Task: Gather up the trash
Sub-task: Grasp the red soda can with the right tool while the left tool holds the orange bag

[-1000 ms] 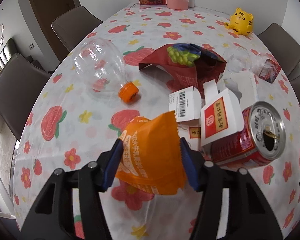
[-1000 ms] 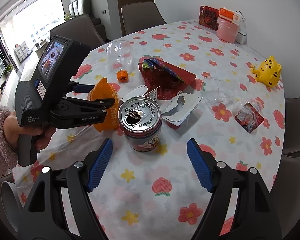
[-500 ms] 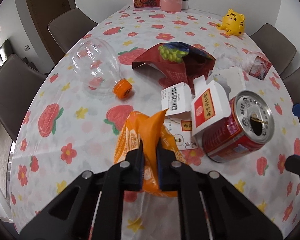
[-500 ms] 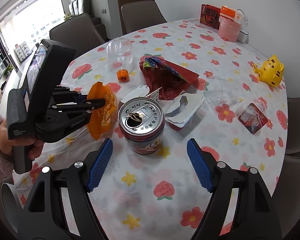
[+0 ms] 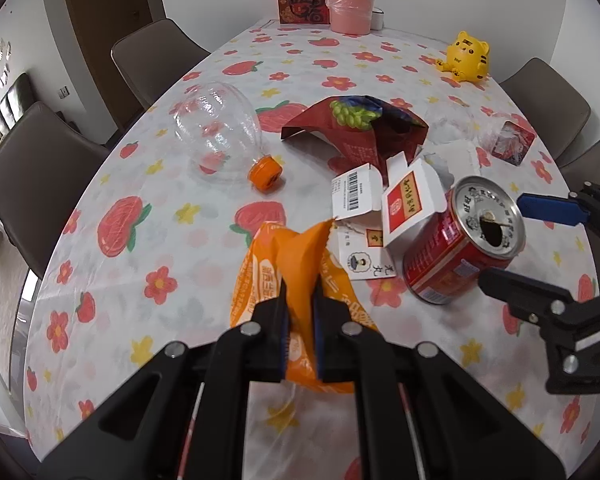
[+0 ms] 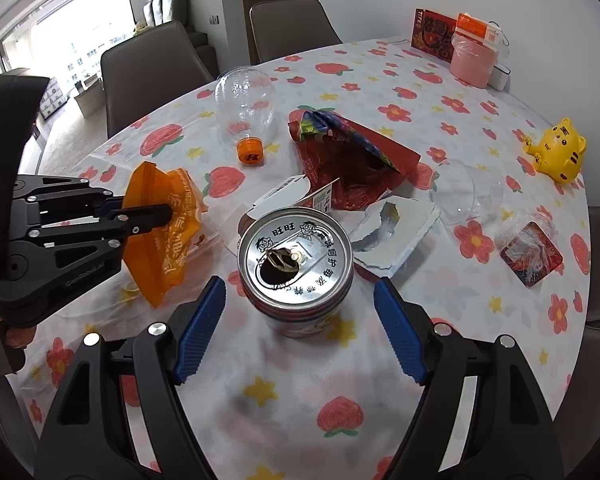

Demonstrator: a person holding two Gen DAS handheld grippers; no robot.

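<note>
Left hand-held gripper [image 5: 300, 312]: clenched on the crumpled orange foil snack wrapper [image 5: 296, 268], its blue pads pinching the wrapper's middle; the wrapper is at the near left part of the bench [image 5: 188, 264], its lower edge close to the cloth, contact not clear.

Right hand-held gripper [image 6: 300, 328]: released, jaws spread wide to either side of the red drink can with a silver pull-tab top [image 6: 296, 260], not touching it.

Red drink can: upright on the bench, opened, just right of the orange wrapper.

Torn white cardboard carton with red label and barcode [image 5: 396, 204]: lying against the far side of the can.

Torn white paper tray [image 6: 392, 232]: flat, just right of the can.

Crumpled dark-red bag printed with green grapes [image 5: 360, 128]: mid-bench, beyond the carton.

Clear plastic bottle with orange cap [image 5: 220, 136]: on its side, left of the red bag, cap toward the near edge.

Clear plastic cup [image 6: 468, 192]: on its side, right of the red bag.

Small clear packet with red contents [image 6: 530, 248]: near the right edge.

Yellow tiger figurine [image 5: 466, 56]: far right, well apart from the litter.

Pink lidded tub [image 5: 350, 14] and red printed box [image 5: 302, 4]: at the far end.

Bench covering: white cloth with strawberries and flowers.
</note>
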